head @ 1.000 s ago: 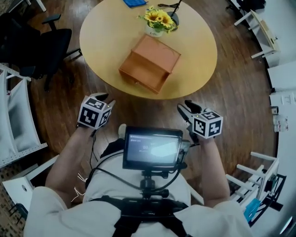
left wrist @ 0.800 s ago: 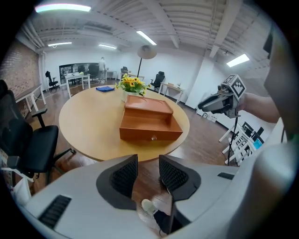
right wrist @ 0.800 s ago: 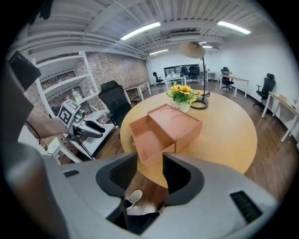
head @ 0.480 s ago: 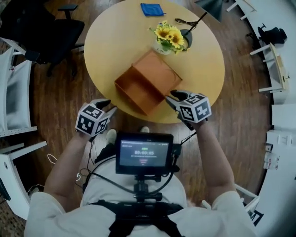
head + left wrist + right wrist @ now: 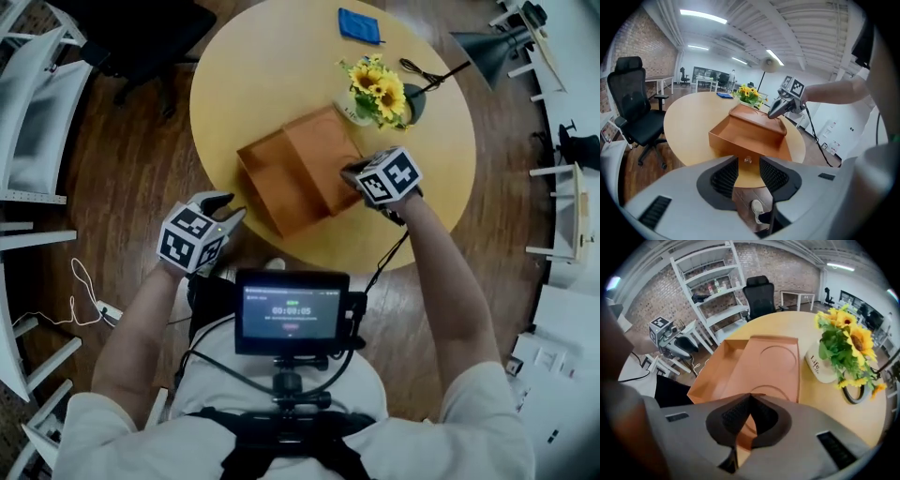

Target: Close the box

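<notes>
In the head view we see the box [image 5: 272, 192] open on the desk [image 5: 244, 84]. Our right hand-held gripper [image 5: 351, 174] is at the right edge of its lid [image 5: 323, 155]. The left hand-held gripper [image 5: 228, 202] is off the box's near-left corner, apart from it.

In the left gripper view the jaws stand narrowly apart and empty, with the box ahead.

In the right gripper view the jaws are pressed together, tips over the lid. The vase [image 5: 820, 364] right of the box reads "Life".

There are one round table [image 5: 253, 84], one orange box [image 5: 300, 178], one pot of sunflowers [image 5: 375, 89], one blue cloth [image 5: 359, 25] and one black lamp [image 5: 483, 52].
</notes>
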